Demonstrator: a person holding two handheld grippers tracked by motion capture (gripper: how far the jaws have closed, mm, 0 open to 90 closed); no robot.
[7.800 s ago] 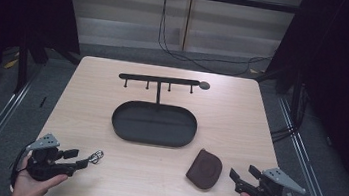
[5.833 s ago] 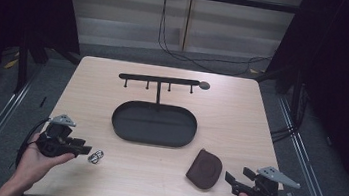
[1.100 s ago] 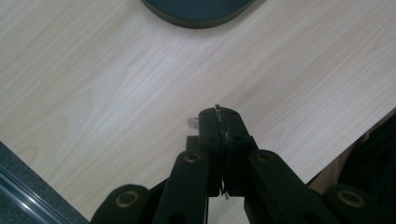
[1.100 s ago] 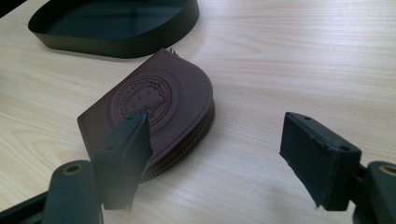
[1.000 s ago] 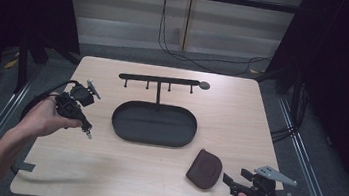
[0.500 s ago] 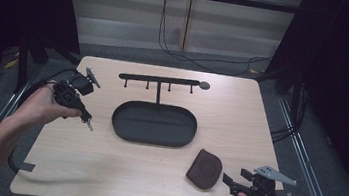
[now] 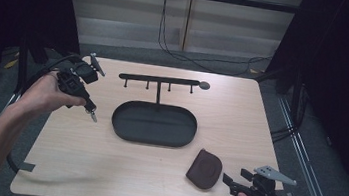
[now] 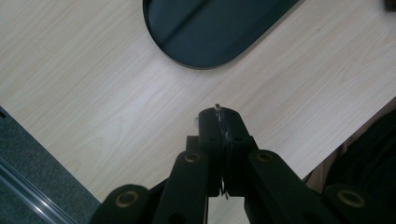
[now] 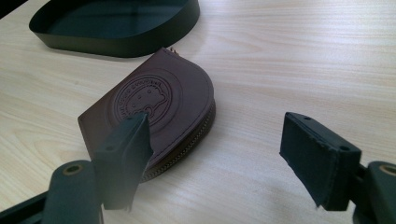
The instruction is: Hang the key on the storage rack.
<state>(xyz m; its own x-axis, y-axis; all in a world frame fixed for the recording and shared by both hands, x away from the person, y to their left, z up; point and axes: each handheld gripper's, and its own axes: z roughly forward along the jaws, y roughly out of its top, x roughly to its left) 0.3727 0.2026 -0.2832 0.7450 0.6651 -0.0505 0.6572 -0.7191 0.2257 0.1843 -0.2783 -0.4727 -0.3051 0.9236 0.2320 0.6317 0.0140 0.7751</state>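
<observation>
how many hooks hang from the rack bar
4, in a row under the rack bar behind the tray: hooks and. They're tiny, so another could be hidden behind the post.

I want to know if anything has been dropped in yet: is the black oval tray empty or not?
Empty. The high view shows the tray with a bare dark floor; the brown pouch lies on the table beside it.

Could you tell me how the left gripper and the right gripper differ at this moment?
The left gripper has its jaws shut on a small metal ring, held above the table; the right gripper has its jaws open and empty, low beside the brown pouch. Both have black jaws and are hand-held.
</observation>
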